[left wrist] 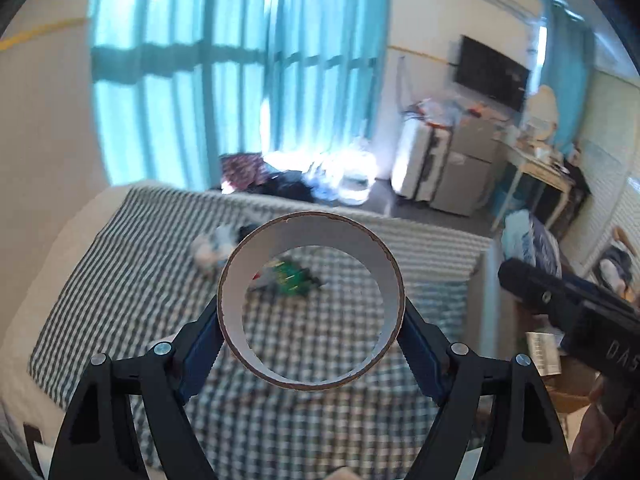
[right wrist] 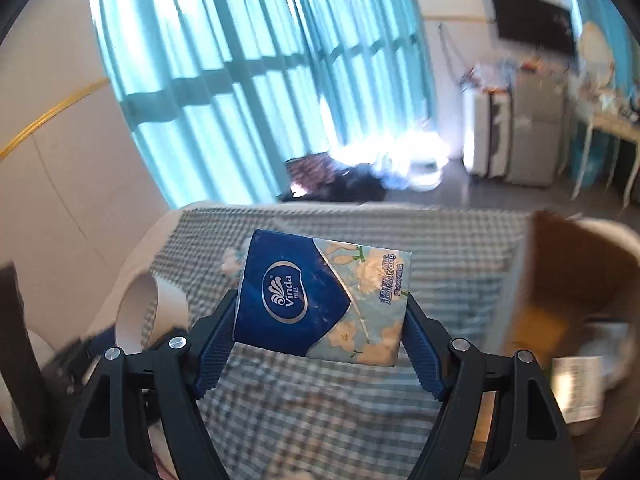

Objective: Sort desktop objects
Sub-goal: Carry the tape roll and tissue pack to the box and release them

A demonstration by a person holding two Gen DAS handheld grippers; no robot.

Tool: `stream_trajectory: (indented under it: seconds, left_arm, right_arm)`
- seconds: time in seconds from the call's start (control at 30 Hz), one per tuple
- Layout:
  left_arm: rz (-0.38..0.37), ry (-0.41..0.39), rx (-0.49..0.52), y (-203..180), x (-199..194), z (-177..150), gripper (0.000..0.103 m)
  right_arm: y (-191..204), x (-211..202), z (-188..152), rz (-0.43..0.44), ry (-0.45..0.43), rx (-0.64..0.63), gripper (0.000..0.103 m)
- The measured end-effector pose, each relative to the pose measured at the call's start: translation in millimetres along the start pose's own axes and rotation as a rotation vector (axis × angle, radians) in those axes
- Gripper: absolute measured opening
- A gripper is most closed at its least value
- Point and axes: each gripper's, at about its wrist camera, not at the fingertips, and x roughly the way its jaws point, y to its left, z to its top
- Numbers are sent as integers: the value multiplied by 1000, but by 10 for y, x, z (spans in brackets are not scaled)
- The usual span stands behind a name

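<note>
Left wrist view shows the left tool [left wrist: 311,314] with its jaws spread wide and closed on a cardboard tape ring [left wrist: 311,304], one pad against each side of the ring's outer wall. The ring's hole faces the camera, so its axis runs along the tool's line of sight. It hangs clear above a bed with a checked cover [left wrist: 120,280]. Through and past the hole, a small green packet [left wrist: 290,276] and a pale blurred bundle [left wrist: 214,248] lie on the cover, well apart from the ring. At the right edge of this view the black body of the right tool [left wrist: 576,312] appears, and below it part of a cardboard box [left wrist: 568,396], mostly hidden.

Right wrist view shows the right tool [right wrist: 320,312] also spread wide, clamped on a blue tissue pack [right wrist: 320,300] across its long side, so the pack's length runs from pad to pad. The pack is lifted off the checked cover [right wrist: 300,400]. The cardboard box [right wrist: 568,280] stands open to the right of the tool and just beside it, with papers visible inside.

Judging from the task, the box is the likely drop place. It lies to the right of both tools, and the right hand with the tissue pack is the nearer one; the left hand's ring has farther to travel and would have to cross toward the right.
</note>
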Motion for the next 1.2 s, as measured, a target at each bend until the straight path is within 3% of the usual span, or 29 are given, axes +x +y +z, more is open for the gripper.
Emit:
stream_trajectory:
  seconds: [0.1,0.2,0.3,0.37,0.53,0.7,0.77,0.8,1.2]
  left_arm:
    - [-88,-4,65,-480,-69,100,83]
    - [-184,17,153,-1014,-75,76,83]
    - [-262,42,218,-1520,-3,-4,83]
    - [-312,78,266,-1836,81,-107,83]
    - [-303,147,367,-2366,263,-322,83]
    - [-289,197,376,-2423,402,-386,86]
    - [-265,192,385,-2426,404,-391,99]
    - [-254,188,389,-2423,409,-385,100]
    - [-225,161,306,-2015,229,-206,101]
  right_arm:
    - [-379,-327,14,-66,-10,55,76]
    - [-776,-615,8,-187,-25,100,77]
    - [-1138,-756,-40,-302,-4,123,77]
    - [-1364,-769,-85,-328,25,157,77]
    - [-1740,-733,-225,-346,81,214,77]
    - [-1870,-732,-271,-353,80,233,77]
    - [-1947,-771,-291,-343,85,250,78]
    - [-1953,-768,-282,-337,84,253,79]
    - [-1704,-818,-249,-313,37,212,80]
